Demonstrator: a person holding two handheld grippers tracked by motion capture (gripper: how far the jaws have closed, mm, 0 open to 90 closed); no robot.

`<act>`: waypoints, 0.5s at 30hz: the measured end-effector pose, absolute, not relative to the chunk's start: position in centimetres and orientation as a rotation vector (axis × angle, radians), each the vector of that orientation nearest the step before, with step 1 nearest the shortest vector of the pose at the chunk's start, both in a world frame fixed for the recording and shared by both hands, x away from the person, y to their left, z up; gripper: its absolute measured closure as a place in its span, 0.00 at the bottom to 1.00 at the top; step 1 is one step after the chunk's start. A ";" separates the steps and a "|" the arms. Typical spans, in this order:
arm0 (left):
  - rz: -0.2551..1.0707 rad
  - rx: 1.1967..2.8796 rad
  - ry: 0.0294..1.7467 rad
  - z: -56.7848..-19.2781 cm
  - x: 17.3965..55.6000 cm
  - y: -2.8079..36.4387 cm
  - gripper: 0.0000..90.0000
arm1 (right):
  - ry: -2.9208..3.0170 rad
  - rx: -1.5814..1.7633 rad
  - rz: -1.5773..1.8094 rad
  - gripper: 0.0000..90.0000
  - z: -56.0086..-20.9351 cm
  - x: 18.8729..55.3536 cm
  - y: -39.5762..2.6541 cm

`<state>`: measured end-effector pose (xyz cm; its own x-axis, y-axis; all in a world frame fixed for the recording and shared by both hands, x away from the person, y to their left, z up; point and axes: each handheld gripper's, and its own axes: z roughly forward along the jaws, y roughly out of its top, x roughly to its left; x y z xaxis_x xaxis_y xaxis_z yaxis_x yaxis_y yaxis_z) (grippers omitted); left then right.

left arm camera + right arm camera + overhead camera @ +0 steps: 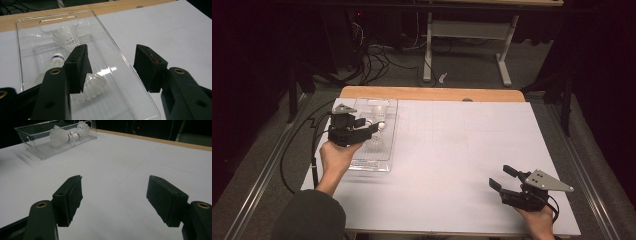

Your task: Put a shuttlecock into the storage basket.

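Observation:
A clear plastic tray (371, 168) sits at the table's left side and holds white shuttlecocks (377, 144). My left gripper (368, 125) hovers over the tray, open, with nothing between its jaws. In the left gripper view, the left gripper (111, 50) looks down on the tray (50, 15). One shuttlecock (66, 37) lies far, one with a blue-banded cork (53, 62) lies left, and a feather skirt (95, 83) pokes out beneath the left jaw. My right gripper (500, 176) rests open near the front right corner. In the right gripper view, the right gripper (114, 180) is empty above the white surface, with the tray (42, 155) far off.
A white sheet (462, 150) covers the wooden table (432, 93). A black cable (314, 145) trails from the left gripper off the left edge. Beyond the table are cables and the legs of a white stand (428, 60) on the floor.

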<state>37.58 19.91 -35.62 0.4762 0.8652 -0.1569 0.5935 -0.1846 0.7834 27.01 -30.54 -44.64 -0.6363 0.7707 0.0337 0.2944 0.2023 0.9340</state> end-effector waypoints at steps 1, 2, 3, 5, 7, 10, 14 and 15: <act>0.409 1.885 1.217 -35.7 37.4 20.0 0.51 | 2.038 0.989 1.429 0.32 -44.6 27.0 -30.5; 0.409 1.883 1.215 -35.7 37.3 20.0 0.51 | 2.038 0.990 1.429 0.32 -44.6 27.0 -30.5; 0.406 1.883 1.211 -35.7 37.3 20.1 0.51 | 2.041 0.989 1.429 0.32 -44.6 27.0 -30.5; 0.400 1.880 1.209 -35.8 37.1 20.1 0.51 | 2.042 0.987 1.429 0.32 -44.6 27.0 -30.5; 0.393 1.881 1.206 -35.8 37.0 20.2 0.51 | 2.040 0.988 1.429 0.32 -44.6 27.0 -30.5; 0.379 1.881 1.203 -36.0 36.8 20.2 0.50 | 2.038 0.989 1.428 0.32 -44.6 27.0 -30.5; 0.377 1.881 1.198 -36.0 36.6 20.2 0.50 | 2.039 0.990 1.429 0.32 -44.7 27.0 -30.5; 0.380 1.878 1.194 -36.0 36.5 20.2 0.49 | 2.038 0.990 1.429 0.32 -44.7 27.0 -30.5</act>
<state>36.55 20.19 -36.03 0.4969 0.8489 -0.1801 0.5884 -0.1771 0.7889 27.01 -30.51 -44.65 -0.6360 0.7709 0.0337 0.2943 0.2020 0.9341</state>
